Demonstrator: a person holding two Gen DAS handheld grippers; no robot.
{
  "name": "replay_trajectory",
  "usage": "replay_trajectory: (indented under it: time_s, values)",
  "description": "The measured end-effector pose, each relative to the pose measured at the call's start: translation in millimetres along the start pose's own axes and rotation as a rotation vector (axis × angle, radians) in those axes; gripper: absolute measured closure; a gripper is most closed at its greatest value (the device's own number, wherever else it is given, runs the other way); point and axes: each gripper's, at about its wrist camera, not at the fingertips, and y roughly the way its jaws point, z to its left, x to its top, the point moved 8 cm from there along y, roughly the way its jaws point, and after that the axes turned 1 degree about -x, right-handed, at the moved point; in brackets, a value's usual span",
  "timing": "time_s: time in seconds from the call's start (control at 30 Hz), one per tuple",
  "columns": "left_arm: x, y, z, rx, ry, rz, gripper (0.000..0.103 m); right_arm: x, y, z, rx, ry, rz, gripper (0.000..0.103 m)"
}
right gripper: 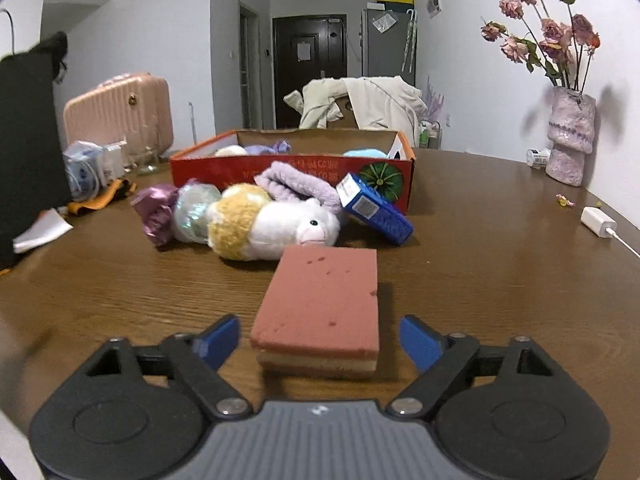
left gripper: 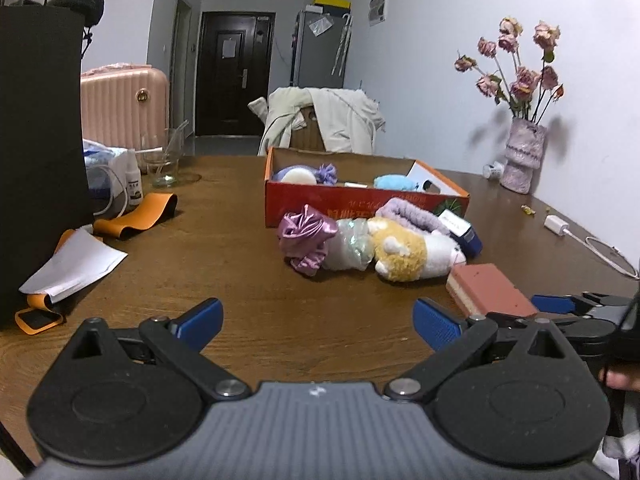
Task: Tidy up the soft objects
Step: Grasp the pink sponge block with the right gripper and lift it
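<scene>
A red cardboard box (left gripper: 360, 202) (right gripper: 288, 168) stands mid-table with several soft items inside. In front of it lie a purple satin scrunchie (left gripper: 306, 236) (right gripper: 154, 210), an iridescent scrunchie (left gripper: 350, 244) (right gripper: 194, 212), a white-and-yellow plush toy (left gripper: 412, 254) (right gripper: 268, 222), a lilac fuzzy cloth (left gripper: 408, 214) (right gripper: 296, 186) and a blue carton (left gripper: 464, 234) (right gripper: 374, 212). A pink sponge (left gripper: 490, 288) (right gripper: 320, 308) lies nearest. My right gripper (right gripper: 320, 340) is open, its fingers on either side of the sponge's near end, apart from it. My left gripper (left gripper: 318, 318) is open and empty over bare table.
A vase of dried roses (left gripper: 522, 152) (right gripper: 570, 136) and a white charger (left gripper: 558, 226) (right gripper: 598, 222) are at the right. At the left are a black box (left gripper: 40, 152), orange straps (left gripper: 136, 220), paper (left gripper: 76, 266), a glass (left gripper: 164, 164) and a small bottle (left gripper: 134, 178).
</scene>
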Motion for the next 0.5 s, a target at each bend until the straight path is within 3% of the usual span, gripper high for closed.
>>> replay_trajectory:
  time_s: [0.13,0.27,0.3,0.33,0.37,0.43,0.5]
  values:
    - [-1,7,7,0.016,-0.011,0.019,0.000,-7,-12,17,0.079,-0.064,0.012,0.035]
    - [-2,16,6,-0.017,-0.021,0.042,0.000,-30,-45,60,0.379,-0.241,0.064,0.033]
    - [-3,21,4,-0.029,-0.027,0.054,0.000,-35,-50,68,0.415,-0.307,0.069,0.027]
    - [-5,26,1,-0.040,-0.028,0.066,0.000,-36,-51,71,0.394,-0.348,0.056,0.012]
    - [-6,31,-2,-0.047,-0.027,0.081,0.000,-36,-50,68,0.330,-0.375,0.038,0.007]
    - [-10,37,-11,-0.073,-0.014,0.096,0.000,-34,-46,55,0.206,-0.395,0.026,0.007]
    - [-14,41,-20,-0.119,-0.015,0.109,0.000,-29,-44,37,0.175,-0.325,0.044,0.014]
